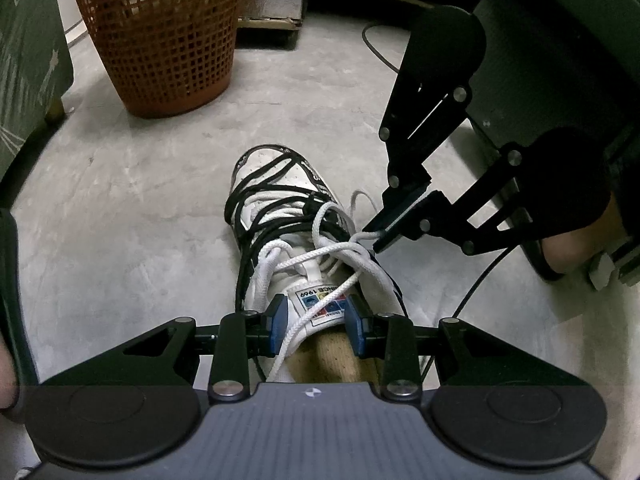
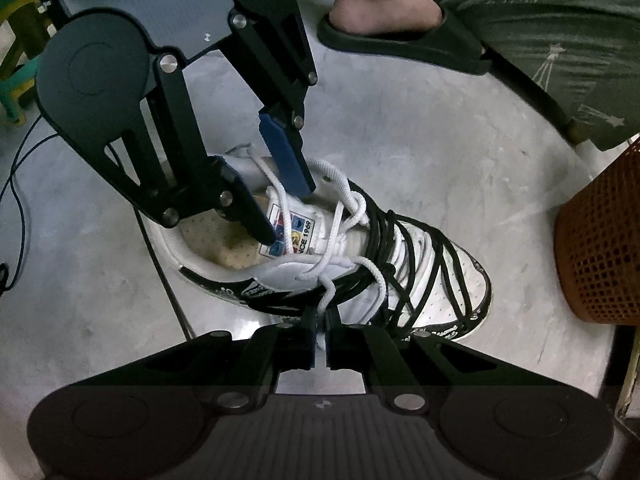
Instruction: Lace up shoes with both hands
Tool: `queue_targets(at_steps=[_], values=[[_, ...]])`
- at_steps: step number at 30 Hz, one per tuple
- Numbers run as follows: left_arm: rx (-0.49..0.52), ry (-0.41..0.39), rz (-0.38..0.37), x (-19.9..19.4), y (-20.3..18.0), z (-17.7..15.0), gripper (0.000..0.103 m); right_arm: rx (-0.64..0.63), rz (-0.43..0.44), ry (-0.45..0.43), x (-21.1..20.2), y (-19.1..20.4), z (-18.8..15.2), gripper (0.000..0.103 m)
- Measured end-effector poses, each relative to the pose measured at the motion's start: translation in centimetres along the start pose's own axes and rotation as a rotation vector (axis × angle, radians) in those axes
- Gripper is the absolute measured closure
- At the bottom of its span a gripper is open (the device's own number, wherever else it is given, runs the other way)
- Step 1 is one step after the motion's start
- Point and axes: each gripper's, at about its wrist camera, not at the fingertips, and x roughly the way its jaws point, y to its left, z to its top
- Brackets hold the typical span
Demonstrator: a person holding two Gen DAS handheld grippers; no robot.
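Shoe [image 1: 304, 240] dead centre on the concrete floor [image 1: 140, 220], white with black trim, a black cord [image 1: 248, 204] looped all over the toe and the white lace [image 1: 320, 256] tangled loosely across the tongue. We start at the left: orange mesh basket [image 1: 160, 36] standing well behind the shoe, out of our way.

Now our left gripper [image 1: 316, 324], low over the collar. Its jaws stand part open, one blue pad either side of the tongue label [image 1: 320, 300], and a run of white lace passes between them without being pinched, as far as we can tell. Whether the pads press on the tongue we cannot say.

Across to the right, and our right gripper [image 1: 378, 234] has its jaws clenched on a loop of the white lace at the shoe's side; the right wrist view shows the strand running straight into the closed tips [image 2: 320, 332].

What could go wrong? We reckon the lace is thin and slick, so a hard tug could slip it out of that narrow pinch. The black cord lies right beside it, and pulling could snag or drag it along. And with the left side holding nothing firmly, the shoe itself may skid across the floor.
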Motion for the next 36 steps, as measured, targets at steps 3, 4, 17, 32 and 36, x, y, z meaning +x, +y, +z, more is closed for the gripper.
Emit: queue_targets(at_steps=[3, 4, 17, 32, 36], values=[[-0.004, -0.015, 0.003, -0.2, 0.1, 0.1, 0.069, 0.0, -0.003, -0.008, -0.1, -0.1, 0.1, 0.097], [-0.001, -0.021, 0.005, -0.4, 0.2, 0.2, 0.069, 0.0, -0.004, -0.01, -0.1, -0.2, 0.1, 0.097], [0.027, -0.031, 0.005, -0.6, 0.3, 0.6, 0.076, -0.037, 0.009, -0.013, 0.0, 0.0, 0.1, 0.091], [0.089, 0.006, 0.032, 0.5, -0.2, 1.3, 0.086, 0.015, 0.007, -0.035, -0.2, -0.1, -0.1, 0.091], [0.103, 0.005, 0.024, 0.9, -0.5, 1.7, 0.088, 0.035, 0.003, -0.038, -0.2, -0.4, -0.2, 0.091]])
